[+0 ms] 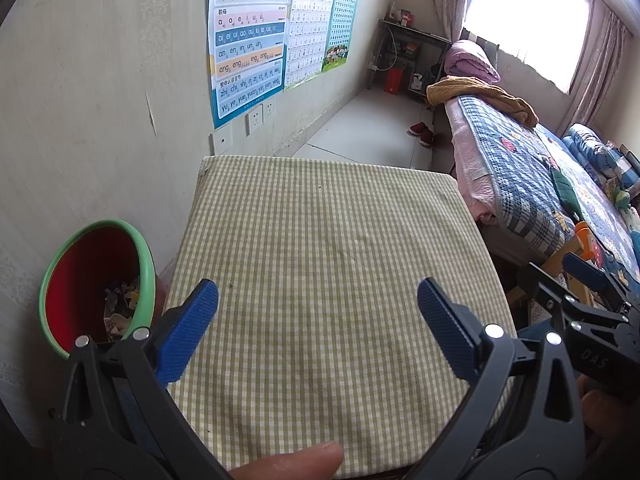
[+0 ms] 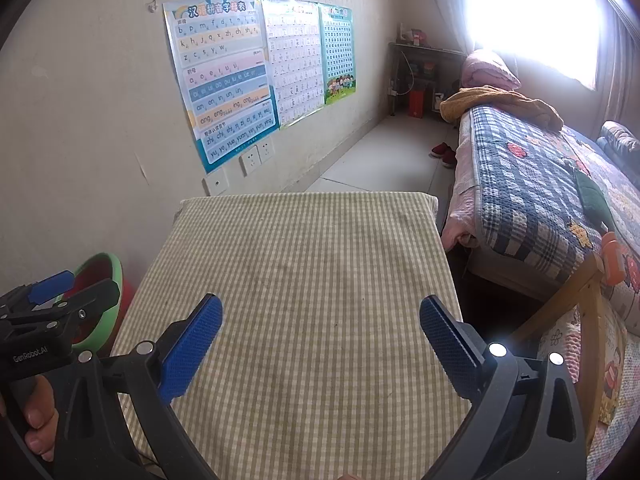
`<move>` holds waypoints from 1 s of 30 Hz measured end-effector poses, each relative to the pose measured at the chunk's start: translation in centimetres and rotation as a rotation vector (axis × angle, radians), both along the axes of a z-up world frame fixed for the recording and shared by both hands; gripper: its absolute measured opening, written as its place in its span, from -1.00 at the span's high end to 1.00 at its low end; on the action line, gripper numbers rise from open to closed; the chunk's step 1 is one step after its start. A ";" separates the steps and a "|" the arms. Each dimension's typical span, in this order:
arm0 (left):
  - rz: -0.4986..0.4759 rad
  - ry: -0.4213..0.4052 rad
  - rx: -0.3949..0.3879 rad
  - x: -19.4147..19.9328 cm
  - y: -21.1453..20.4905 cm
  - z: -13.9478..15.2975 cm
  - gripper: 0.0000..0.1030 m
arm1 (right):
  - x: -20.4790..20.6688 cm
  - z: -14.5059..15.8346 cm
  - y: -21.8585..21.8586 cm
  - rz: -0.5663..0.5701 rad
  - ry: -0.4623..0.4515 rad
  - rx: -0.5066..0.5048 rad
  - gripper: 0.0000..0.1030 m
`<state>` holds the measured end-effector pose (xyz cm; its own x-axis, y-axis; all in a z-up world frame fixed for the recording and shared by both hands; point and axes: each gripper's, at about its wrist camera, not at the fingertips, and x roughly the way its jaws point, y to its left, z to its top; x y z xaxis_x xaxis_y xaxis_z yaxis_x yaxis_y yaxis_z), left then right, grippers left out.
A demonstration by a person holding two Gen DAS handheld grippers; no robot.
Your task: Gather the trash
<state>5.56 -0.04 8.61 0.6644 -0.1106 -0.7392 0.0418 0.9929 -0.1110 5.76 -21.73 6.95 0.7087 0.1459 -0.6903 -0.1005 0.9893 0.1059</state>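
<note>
A red waste bin with a green rim [image 1: 98,280] stands on the floor at the table's left, between table and wall; crumpled paper scraps [image 1: 120,304] lie inside it. In the right wrist view the same bin [image 2: 102,276] shows partly behind the other gripper. My left gripper [image 1: 318,324] is open above the near part of the green checked tablecloth [image 1: 320,248], nothing between its blue pads. My right gripper [image 2: 320,334] is open too, over the same cloth [image 2: 304,264], and holds nothing. No trash shows on the tabletop.
A wall with posters [image 1: 248,36] and sockets runs along the left. A bed with a patchwork quilt [image 1: 528,176] lies at the right, a wooden chair frame [image 2: 580,304] beside the table. Red slippers [image 1: 422,132] sit on the tiled floor beyond. A shelf [image 1: 408,56] stands in the far corner.
</note>
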 end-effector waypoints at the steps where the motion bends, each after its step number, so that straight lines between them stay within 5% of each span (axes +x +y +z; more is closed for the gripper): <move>1: 0.001 0.001 -0.001 0.0 0.0 0.0 -0.89 | 0.0 0.0 0.0 0.000 0.001 -0.001 -0.86; 30: 0.009 0.000 -0.008 0.1 0.2 -0.2 -0.89 | 0.1 -0.3 -0.1 0.002 0.007 -0.009 -0.86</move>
<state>5.70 0.17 8.44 0.6652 -0.1110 -0.7384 0.0332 0.9923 -0.1193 5.87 -21.78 6.65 0.7037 0.1411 -0.6963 -0.1017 0.9900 0.0977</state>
